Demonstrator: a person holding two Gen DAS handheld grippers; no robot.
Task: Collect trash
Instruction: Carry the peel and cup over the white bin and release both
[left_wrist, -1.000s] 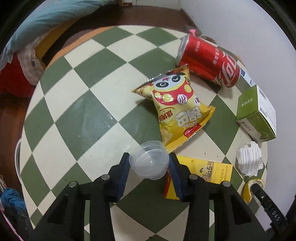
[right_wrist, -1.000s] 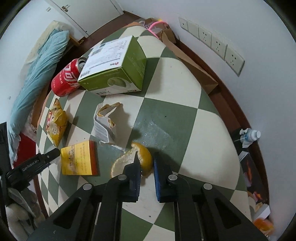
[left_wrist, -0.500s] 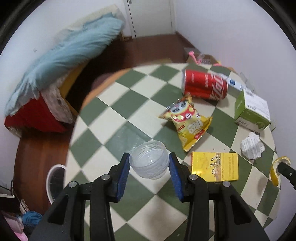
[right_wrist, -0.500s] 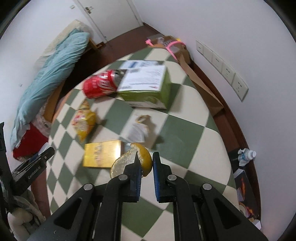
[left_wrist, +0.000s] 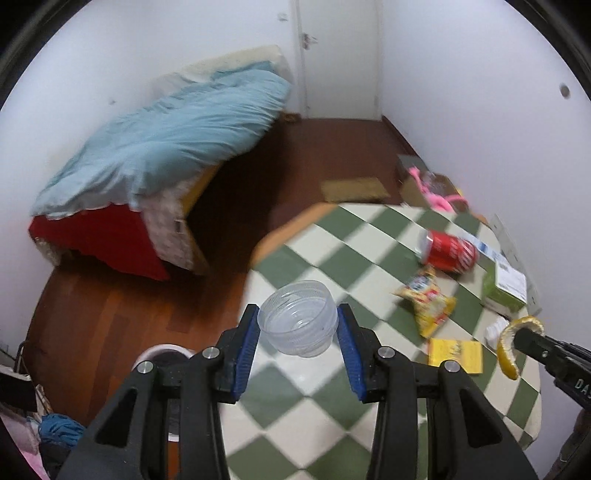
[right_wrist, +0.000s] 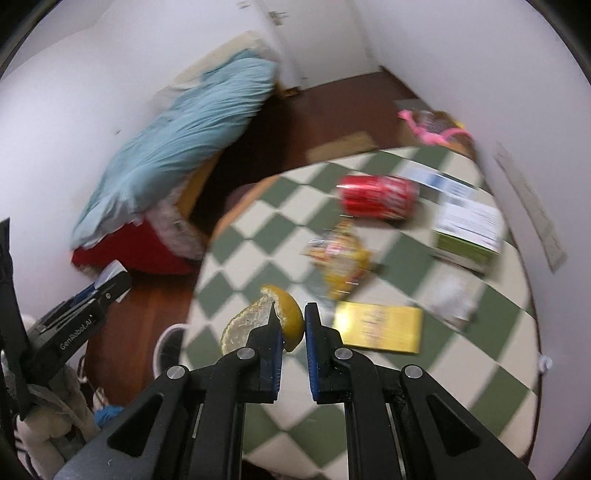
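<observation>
Left gripper (left_wrist: 298, 325) clamped on a clear plastic cup (left_wrist: 297, 318) held above the checkered worktop (left_wrist: 321, 254) edge, right gripper (right_wrist: 293, 325) clamped on a citrus peel (right_wrist: 258, 317), red can (right_wrist: 378, 197) and snack bag (right_wrist: 341, 262) lying on the worktop

A home bedroom: a bed (left_wrist: 159, 155) under a blue duvet (left_wrist: 177, 125) stands against white walls by a closed door (left_wrist: 336, 55), on a wooden floor (left_wrist: 110, 310), beside a green-checked counter (left_wrist: 332, 236).
</observation>
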